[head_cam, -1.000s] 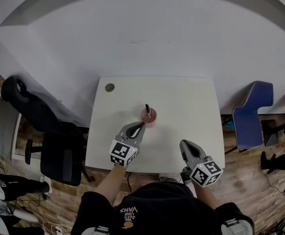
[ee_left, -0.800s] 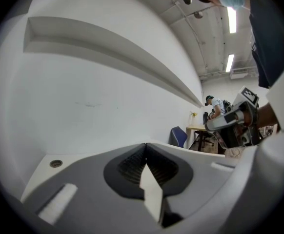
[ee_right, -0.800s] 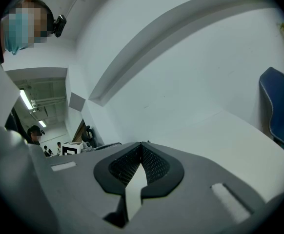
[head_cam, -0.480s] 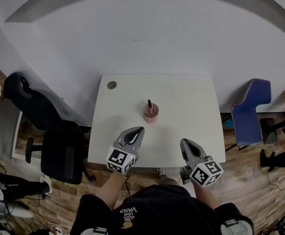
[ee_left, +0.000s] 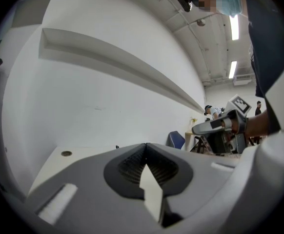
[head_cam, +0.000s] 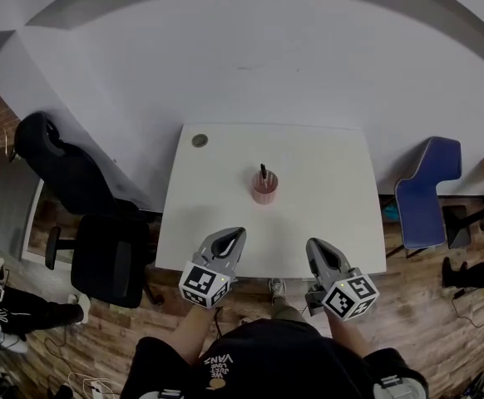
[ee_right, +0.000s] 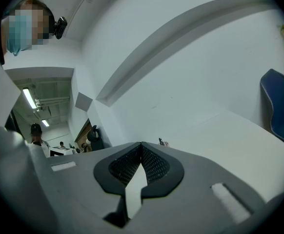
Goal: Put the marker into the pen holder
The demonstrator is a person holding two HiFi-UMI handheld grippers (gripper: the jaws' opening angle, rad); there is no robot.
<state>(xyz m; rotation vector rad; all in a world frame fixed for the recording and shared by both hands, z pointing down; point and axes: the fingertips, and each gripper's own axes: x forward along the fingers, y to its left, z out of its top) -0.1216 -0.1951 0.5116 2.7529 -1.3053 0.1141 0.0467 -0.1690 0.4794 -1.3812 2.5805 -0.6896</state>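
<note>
In the head view, the marker (head_cam: 263,171) stands upright in the pink pen holder (head_cam: 264,188). Its dark top pokes above the rim, near the middle of the white surface (head_cam: 325,165). I judge the job done: the holder's wall props the marker up, so it needs nothing from me. My left gripper (head_cam: 238,233) and right gripper (head_cam: 312,244) hang over the near edge of the surface, well apart from the holder and from each other. Both point roughly toward it, held low and out of the way so nothing gets knocked. A round cable hole (head_cam: 200,140) sits in the far left corner. A black chair (head_cam: 63,173) stands beside the surface on the left, and a blue chair (head_cam: 425,191) on the right.

In the left gripper view, my fingers (ee_left: 130,165) are clenched tip to tip with nothing between them, which fits, since there is nothing left to carry. Past them lies the bare surface with the cable hole at its left. A tiny dark speck (ee_left: 116,146) just over the finger's edge is probably the marker's top, though it is too small to be sure.

In the right gripper view, these fingers (ee_right: 154,167) are pressed together too, and empty. Just beyond their tips a thin dark stick rises from a bit of pink: the marker in its holder, well clear of me. The blue chair shows at the right edge.
</note>
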